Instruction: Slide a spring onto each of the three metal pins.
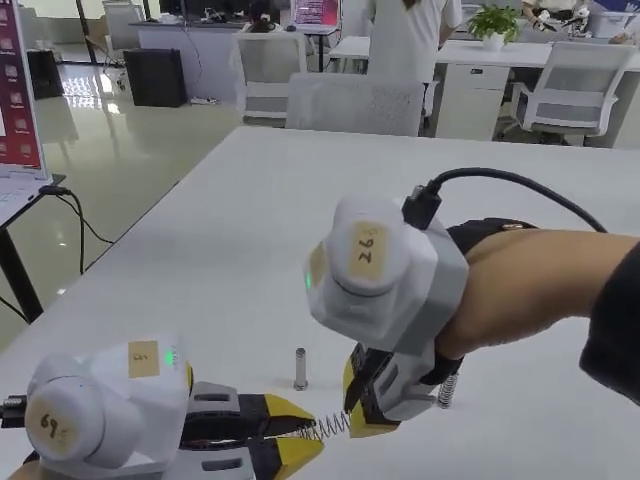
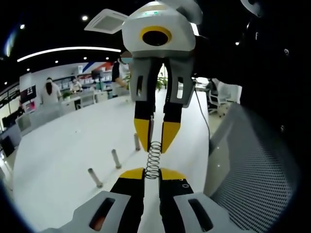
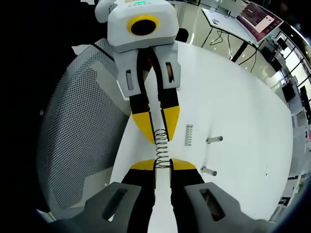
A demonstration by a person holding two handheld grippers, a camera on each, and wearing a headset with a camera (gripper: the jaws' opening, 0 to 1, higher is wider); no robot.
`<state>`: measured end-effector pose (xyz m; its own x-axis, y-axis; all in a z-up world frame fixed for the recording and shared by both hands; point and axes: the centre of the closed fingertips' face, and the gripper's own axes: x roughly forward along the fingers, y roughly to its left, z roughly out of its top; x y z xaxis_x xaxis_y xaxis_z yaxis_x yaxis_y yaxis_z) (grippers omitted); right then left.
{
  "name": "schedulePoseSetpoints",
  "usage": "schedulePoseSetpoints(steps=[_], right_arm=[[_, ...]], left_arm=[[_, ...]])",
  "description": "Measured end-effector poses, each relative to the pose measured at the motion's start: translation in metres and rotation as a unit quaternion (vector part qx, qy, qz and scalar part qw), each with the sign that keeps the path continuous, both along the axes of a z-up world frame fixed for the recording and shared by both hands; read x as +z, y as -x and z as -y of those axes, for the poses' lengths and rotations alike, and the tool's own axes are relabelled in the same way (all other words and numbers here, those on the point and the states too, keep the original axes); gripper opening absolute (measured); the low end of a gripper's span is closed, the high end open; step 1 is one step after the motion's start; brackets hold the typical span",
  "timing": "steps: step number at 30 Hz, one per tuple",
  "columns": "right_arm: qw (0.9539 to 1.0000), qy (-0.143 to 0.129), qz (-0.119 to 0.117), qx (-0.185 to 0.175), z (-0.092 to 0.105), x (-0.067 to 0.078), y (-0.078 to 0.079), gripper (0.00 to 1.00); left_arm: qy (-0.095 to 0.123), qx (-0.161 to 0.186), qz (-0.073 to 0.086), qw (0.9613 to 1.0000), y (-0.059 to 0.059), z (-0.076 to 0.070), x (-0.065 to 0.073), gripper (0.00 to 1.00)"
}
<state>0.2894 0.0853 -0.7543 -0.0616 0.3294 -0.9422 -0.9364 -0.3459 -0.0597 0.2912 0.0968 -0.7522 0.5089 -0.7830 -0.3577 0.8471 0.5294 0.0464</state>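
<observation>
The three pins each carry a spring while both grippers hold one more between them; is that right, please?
Not quite: the left gripper view shows the three pins bare. The left gripper and right gripper do hold one spring between them.

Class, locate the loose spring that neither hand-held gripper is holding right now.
In the right gripper view, the loose spring lies on the white table, just right of the held spring and left of the nearest pin.

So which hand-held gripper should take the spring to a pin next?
Right, probably. Both grip the spring, but the right hand-held gripper points down beside a pin; the left hand-held gripper lies low and flat.
</observation>
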Motion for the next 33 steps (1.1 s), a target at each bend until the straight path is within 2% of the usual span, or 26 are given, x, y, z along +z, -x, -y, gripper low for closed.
schedulePoseSetpoints(steps=[6,14,28,33], right_arm=[[0.9999,-0.008,0.004,0.004,-0.003,0.006,0.001,0.07],[0.9994,-0.033,0.006,0.011,-0.012,0.018,0.005,0.07],[0.9973,-0.070,0.003,0.022,-0.031,0.030,0.015,0.07],[0.9972,-0.072,0.003,0.021,-0.033,0.030,0.015,0.07]], left_arm=[[-0.002,0.001,-0.002,1.0000,0.000,-0.001,-0.001,0.03],[-0.004,0.001,-0.002,1.0000,-0.001,0.000,-0.002,0.03],[-0.004,0.000,0.000,1.0000,0.000,0.001,-0.001,0.02],[-0.005,0.000,0.002,1.0000,0.001,0.000,-0.001,0.02]])
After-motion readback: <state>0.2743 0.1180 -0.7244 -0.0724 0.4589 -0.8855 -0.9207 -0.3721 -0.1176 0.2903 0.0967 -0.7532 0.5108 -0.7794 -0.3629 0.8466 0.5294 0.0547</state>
